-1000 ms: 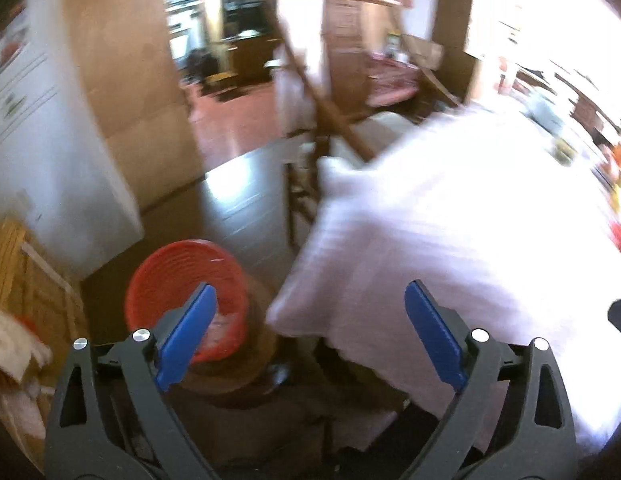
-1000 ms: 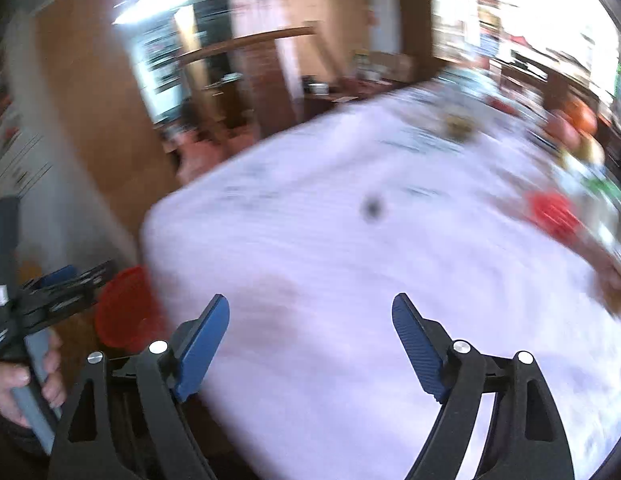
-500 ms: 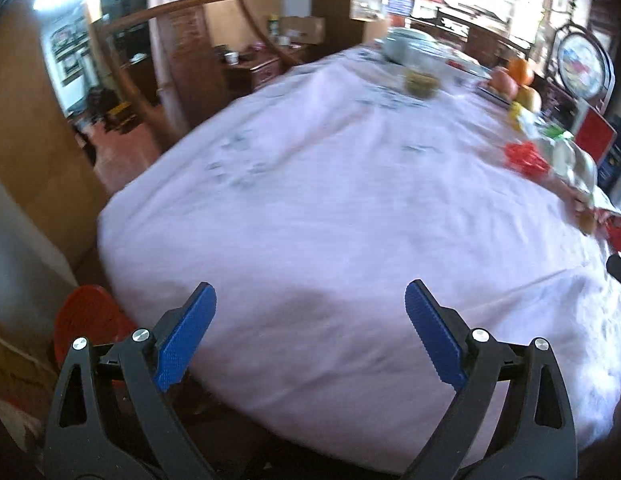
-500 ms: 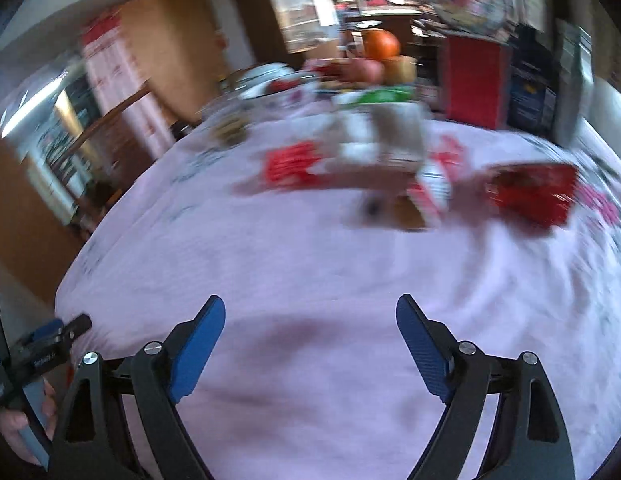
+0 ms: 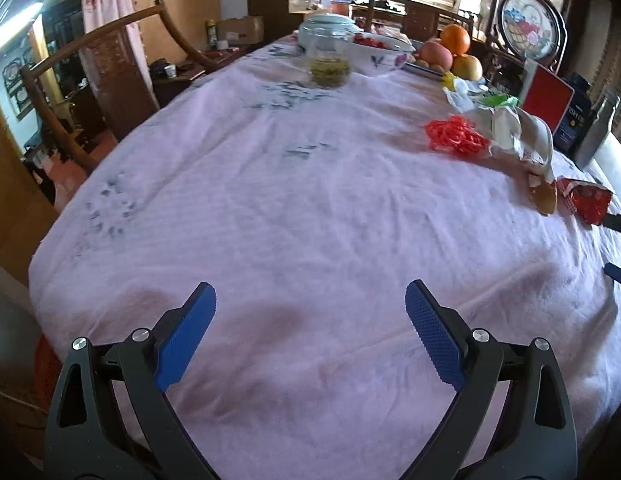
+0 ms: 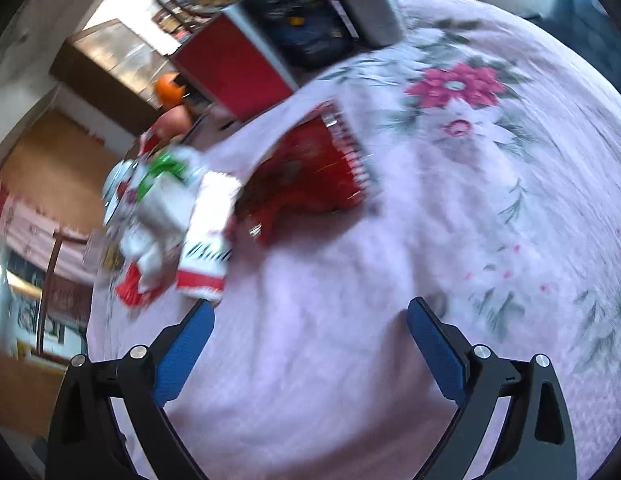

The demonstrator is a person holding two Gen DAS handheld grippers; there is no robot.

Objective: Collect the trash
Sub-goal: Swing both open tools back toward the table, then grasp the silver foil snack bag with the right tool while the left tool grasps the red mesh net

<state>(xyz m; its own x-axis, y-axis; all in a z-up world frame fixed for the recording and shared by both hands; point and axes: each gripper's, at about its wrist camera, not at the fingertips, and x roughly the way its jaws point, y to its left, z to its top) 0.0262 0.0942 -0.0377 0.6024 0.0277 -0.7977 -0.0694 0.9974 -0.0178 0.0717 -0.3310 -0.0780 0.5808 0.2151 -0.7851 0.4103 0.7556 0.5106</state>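
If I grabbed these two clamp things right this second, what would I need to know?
Left gripper: open, empty, over bare tablecloth.
Right gripper: open, empty, facing the red wrapper and the white wrapper beside it.
More litter: red netting and crumpled white plastic near the fruit.
Done: nothing is gripped.
Left: pick up every piece; a red bin shows at the table's near-left edge.

Left claw [image 5: 308, 312]: black arms, blue ribbed pads, silver screws.
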